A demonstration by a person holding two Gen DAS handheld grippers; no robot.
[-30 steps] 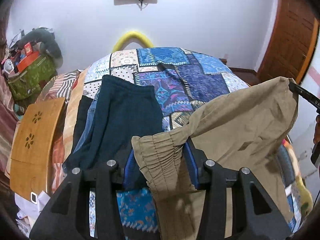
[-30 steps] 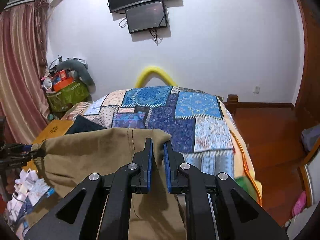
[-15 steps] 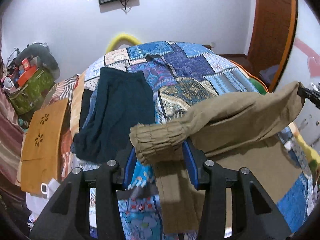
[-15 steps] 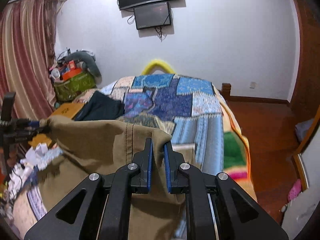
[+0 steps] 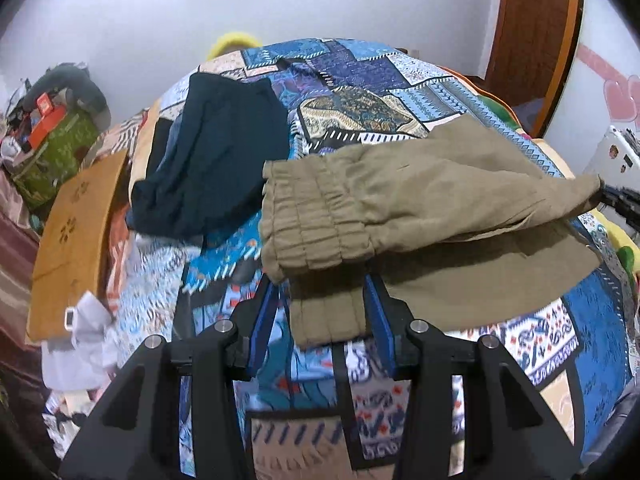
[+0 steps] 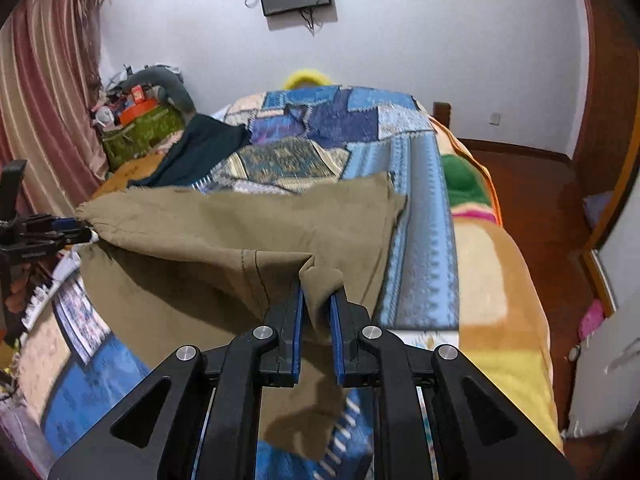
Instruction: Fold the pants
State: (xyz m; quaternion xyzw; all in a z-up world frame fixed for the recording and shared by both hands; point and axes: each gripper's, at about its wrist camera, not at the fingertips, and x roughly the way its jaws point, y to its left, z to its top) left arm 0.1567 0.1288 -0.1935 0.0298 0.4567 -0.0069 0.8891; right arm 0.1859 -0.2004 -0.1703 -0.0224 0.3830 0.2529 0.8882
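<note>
Khaki pants (image 5: 420,200) hang stretched between my two grippers, low over a patchwork quilt (image 5: 360,68) on a bed. My left gripper (image 5: 320,284) is shut on the gathered elastic waistband, which folds over its fingers. My right gripper (image 6: 318,292) pinches a bunched corner at the other end of the pants (image 6: 240,232); its jaws are opening slightly, with the cloth still filling the gap between the pads. A lower layer of the pants lies on the quilt. The left gripper (image 6: 52,228) shows at the left edge of the right wrist view.
A dark teal garment (image 5: 220,152) lies on the quilt's far left. Left of the bed are a wooden lap table (image 5: 72,240), white crumpled items (image 5: 80,340) and a green bag of clutter (image 5: 52,148). A wooden door (image 5: 532,20) and wooden floor (image 6: 532,200) lie to the right.
Both grippers have come down and forward over the bed with the pants. The pants hang lower, and their under layer now rests on the quilt. The right jaws stand slightly wider.
</note>
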